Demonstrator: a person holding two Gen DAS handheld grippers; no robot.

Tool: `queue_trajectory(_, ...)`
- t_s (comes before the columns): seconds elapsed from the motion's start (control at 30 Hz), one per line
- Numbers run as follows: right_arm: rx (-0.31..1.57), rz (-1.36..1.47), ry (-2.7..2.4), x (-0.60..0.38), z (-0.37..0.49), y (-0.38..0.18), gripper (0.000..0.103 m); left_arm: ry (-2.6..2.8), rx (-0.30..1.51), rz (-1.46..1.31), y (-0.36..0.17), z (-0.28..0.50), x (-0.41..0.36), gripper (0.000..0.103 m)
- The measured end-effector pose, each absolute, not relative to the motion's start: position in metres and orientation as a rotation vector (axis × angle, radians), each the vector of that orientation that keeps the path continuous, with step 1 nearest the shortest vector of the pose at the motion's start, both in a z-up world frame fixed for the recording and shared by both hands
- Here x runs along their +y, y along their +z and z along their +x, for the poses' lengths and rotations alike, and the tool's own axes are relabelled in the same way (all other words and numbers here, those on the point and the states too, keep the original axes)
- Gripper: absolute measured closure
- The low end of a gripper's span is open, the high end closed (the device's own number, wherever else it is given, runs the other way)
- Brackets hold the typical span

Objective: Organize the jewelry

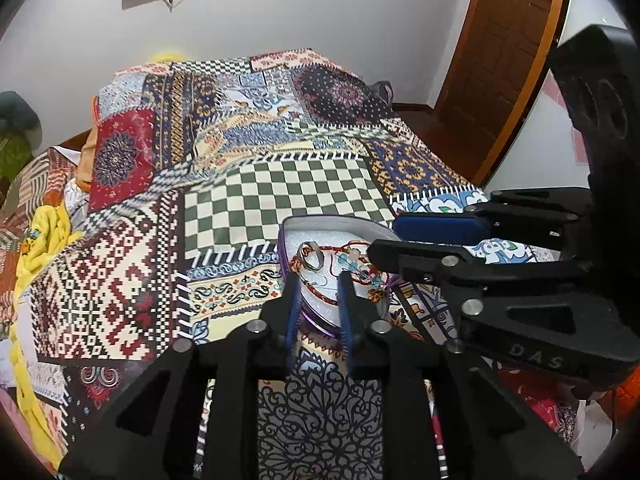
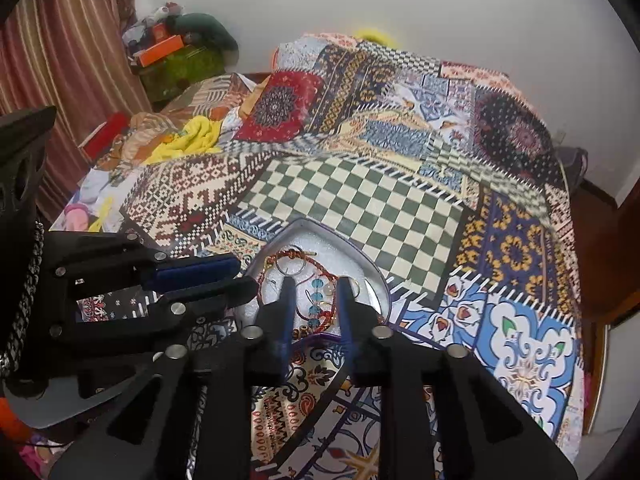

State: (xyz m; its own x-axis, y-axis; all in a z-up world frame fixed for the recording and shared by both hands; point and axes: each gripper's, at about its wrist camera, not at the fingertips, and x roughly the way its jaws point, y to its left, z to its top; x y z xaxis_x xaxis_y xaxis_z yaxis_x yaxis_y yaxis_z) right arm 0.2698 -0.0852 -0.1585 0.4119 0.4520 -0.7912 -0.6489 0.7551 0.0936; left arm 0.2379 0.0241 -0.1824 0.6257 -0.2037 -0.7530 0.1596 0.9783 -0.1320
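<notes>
An open heart-shaped tin (image 1: pixel 340 225) (image 2: pixel 320 229) with a white foam lining lies on the patterned bedspread. Inside lie a red cord bracelet (image 2: pixel 296 258), a blue bead bracelet (image 2: pixel 316 296), silver rings (image 1: pixel 311 258) and gold pieces. My left gripper (image 1: pixel 319 278) is open over the tin's near edge, nothing between its fingers. My right gripper (image 2: pixel 314 282) is open above the bead bracelet, inside the tin. Each gripper shows in the other's view, the right one (image 1: pixel 432 236) and the left one (image 2: pixel 216 276).
The patchwork bedspread (image 1: pixel 280 192) covers the whole bed. Yellow cloth (image 2: pixel 196 136) and piled clothes lie at the bed's left side. A wooden door (image 1: pixel 504 60) stands at the right, a curtain (image 2: pixel 64 60) at the left.
</notes>
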Motion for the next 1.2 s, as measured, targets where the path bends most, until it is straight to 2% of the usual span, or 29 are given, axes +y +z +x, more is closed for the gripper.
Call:
queue_trajectory(0.33, 0.794, -0.202, 0.661, -0.101, 0.247, -0.114, 0.080, -0.153, 0.730, -0.055, -0.123, 0.202, 0.036, 0.081)
queue_trajectory(0.53, 0.624, -0.137, 0.631, -0.121, 0.212, -0.060, 0.080, -0.109, 0.538, -0.062, -0.055, 0.156, 0.041, 0.081)
queue_trajectory(0.73, 0.371, -0.074, 0.610, -0.141, 0.150, 0.004, 0.080, -0.091, 0.326, -0.018, 0.004, 0.102, 0.028, 0.081)
queue_trajectory(0.83, 0.246, -0.040, 0.604, -0.152, 0.116, 0.027, 0.080, -0.084, 0.210, -0.003, 0.025, 0.065, 0.019, 0.072)
queue_trajectory(0.9, 0.161, -0.022, 0.588, -0.159, 0.092, 0.037, 0.080, -0.067, 0.144, 0.004, 0.032, 0.043, 0.014, 0.060)
queue_trajectory(0.93, 0.124, -0.009, 0.579, -0.163, 0.080, 0.041, 0.077, -0.061, 0.124, 0.008, 0.034, 0.036, 0.014, 0.058)
queue_trajectory(1.0, 0.077, 0.011, 0.555, -0.167, 0.065, 0.043, 0.063, -0.033, 0.067, 0.021, 0.036, 0.018, 0.009, 0.053)
queue_trajectory(1.07, 0.045, 0.021, 0.531, -0.168, 0.056, 0.042, 0.040, -0.013, 0.055, 0.026, 0.035, 0.009, 0.006, 0.050)
queue_trajectory(1.1, 0.029, 0.024, 0.508, -0.168, 0.050, 0.041, 0.035, -0.005, 0.057, 0.025, 0.034, 0.006, 0.006, 0.042)
queue_trajectory(1.13, 0.019, 0.026, 0.486, -0.167, 0.047, 0.039, 0.025, -0.001, 0.059, 0.019, 0.034, 0.005, 0.007, 0.036)
queue_trajectory(1.17, 0.015, 0.029, 0.470, -0.167, 0.045, 0.038, 0.016, 0.006, 0.062, 0.008, 0.033, 0.003, 0.008, 0.023)
queue_trajectory(1.2, 0.010, 0.034, 0.451, -0.166, 0.043, 0.036, 0.012, 0.011, 0.062, -0.001, 0.031, 0.003, 0.009, 0.012)
